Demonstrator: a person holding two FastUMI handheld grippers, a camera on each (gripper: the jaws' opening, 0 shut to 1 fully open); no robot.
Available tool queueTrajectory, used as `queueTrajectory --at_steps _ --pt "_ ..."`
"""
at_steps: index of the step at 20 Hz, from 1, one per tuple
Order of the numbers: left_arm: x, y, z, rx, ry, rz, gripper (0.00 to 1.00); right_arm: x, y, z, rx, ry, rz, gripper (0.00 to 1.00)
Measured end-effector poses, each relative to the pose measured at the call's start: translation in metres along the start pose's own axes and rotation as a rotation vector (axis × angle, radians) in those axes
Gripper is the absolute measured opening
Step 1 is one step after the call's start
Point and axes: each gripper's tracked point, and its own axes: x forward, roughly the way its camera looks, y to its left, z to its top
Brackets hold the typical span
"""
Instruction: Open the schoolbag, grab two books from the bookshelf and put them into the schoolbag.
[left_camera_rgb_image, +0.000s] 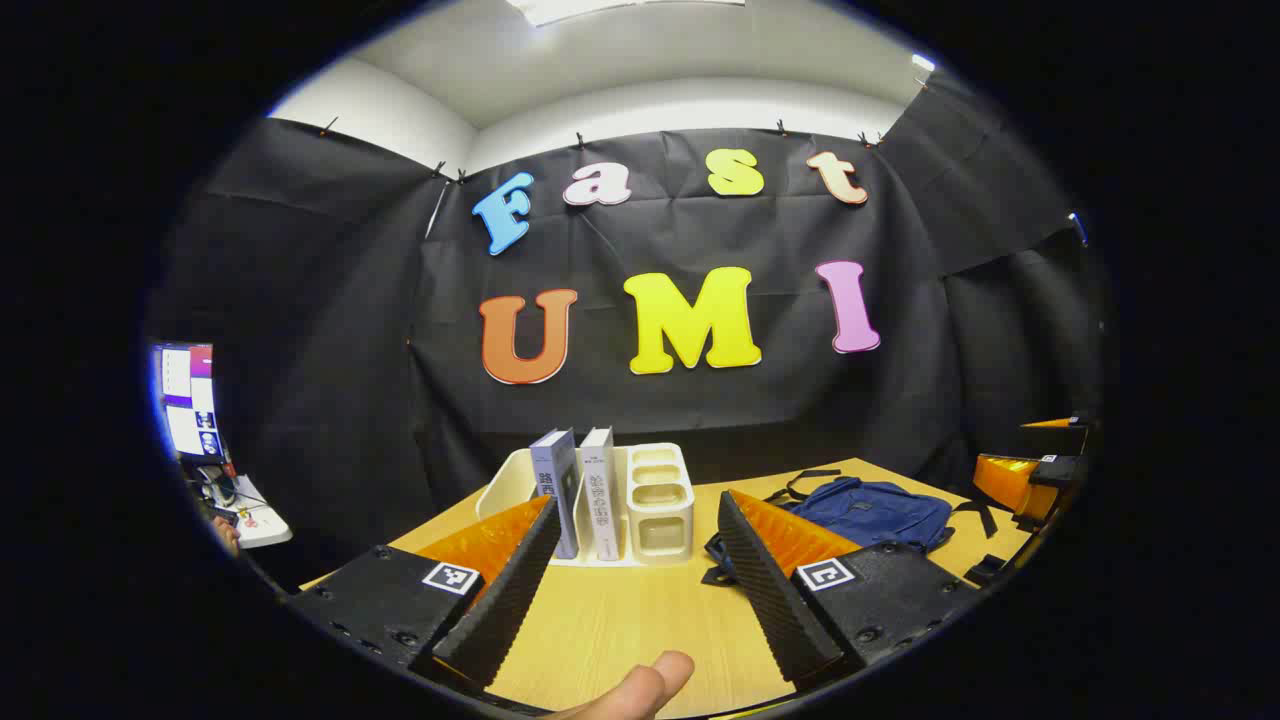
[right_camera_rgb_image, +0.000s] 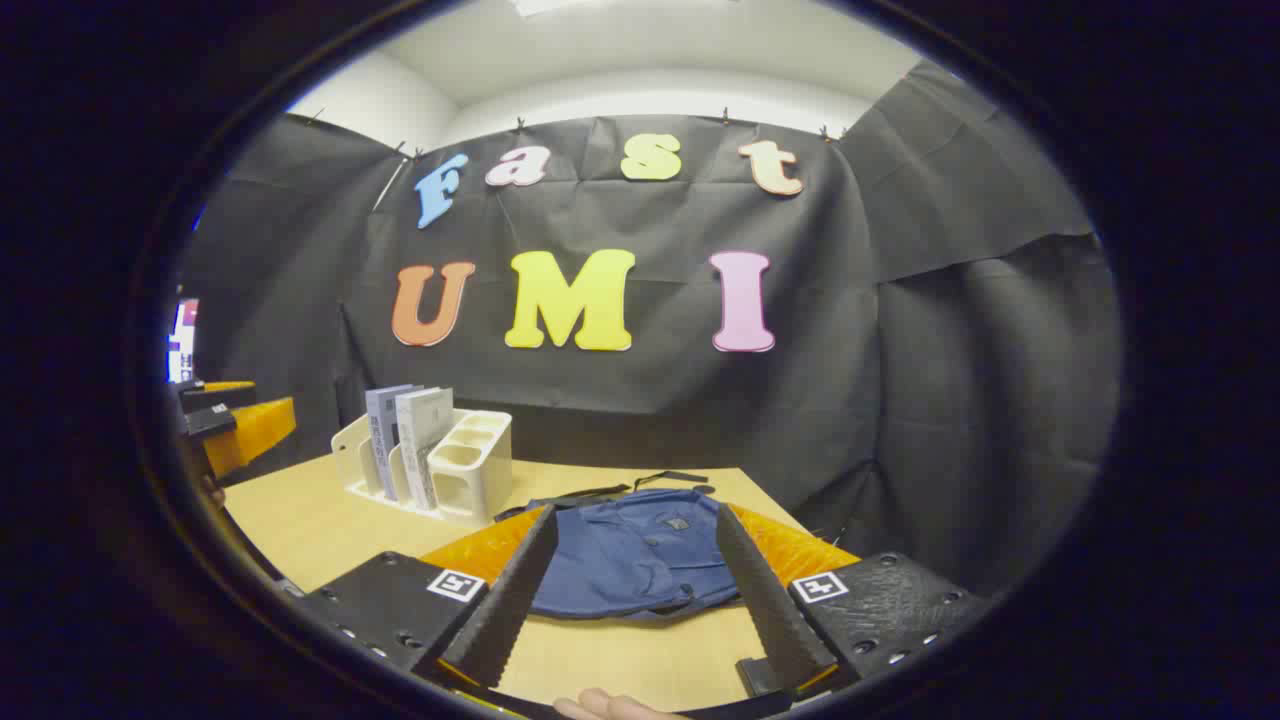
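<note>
**Schoolbag flat on the table, two books upright in the rack, both grippers open and empty**

Schoolbag, blue with black straps, is seen lying flat on the wooden table in the lower centre of the right gripper view. It is framed between the spread fingers of the right gripper, which are held apart with nothing pressed between them. Whether the bag's zip is open cannot be told.

In the left gripper view the schoolbag is placed at the right of centre, beyond the right-hand finger. The left gripper is shown at the bottom of the frame with its ridged black fingers wide apart and nothing held. A fingertip of the holding hand is visible at the bottom edge.

A white bookshelf is set on the table just left of centre in the left gripper view, near the schoolbag but apart from it. Two books are stood upright in it side by side: a blue-grey book on the left and a pale grey book on the right. The empty compartments are found to the right of the books.

In the right gripper view the bookshelf is seen at the left of centre. At the far left edge of that view, part of the other gripper's orange and black body is visible. A lit screen is seen at the left edge of the left gripper view.
</note>
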Motion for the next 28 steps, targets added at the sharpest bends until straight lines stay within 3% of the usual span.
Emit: queueTrajectory --at_steps 9,12,19,25,28 --pt "0.003 0.011 -0.003 -0.02 0.008 0.011 0.99 0.01 -0.002 -0.004 0.004 0.003 -0.028 0.94" --pt "0.005 0.013 -0.005 -0.015 0.012 0.019 0.99 0.01 -0.002 -0.006 -0.01 0.001 -0.021 0.97" --pt "0.008 0.014 -0.01 -0.012 0.024 0.032 0.99 0.015 0.008 -0.015 -0.049 0.013 0.0 0.95" --pt "0.008 0.016 -0.008 -0.029 0.02 0.019 0.99 0.054 0.047 -0.04 -0.117 0.07 0.058 0.98" --pt "0.011 0.02 -0.011 -0.028 0.017 0.029 0.99 0.08 0.079 -0.06 -0.174 0.12 0.101 0.94"
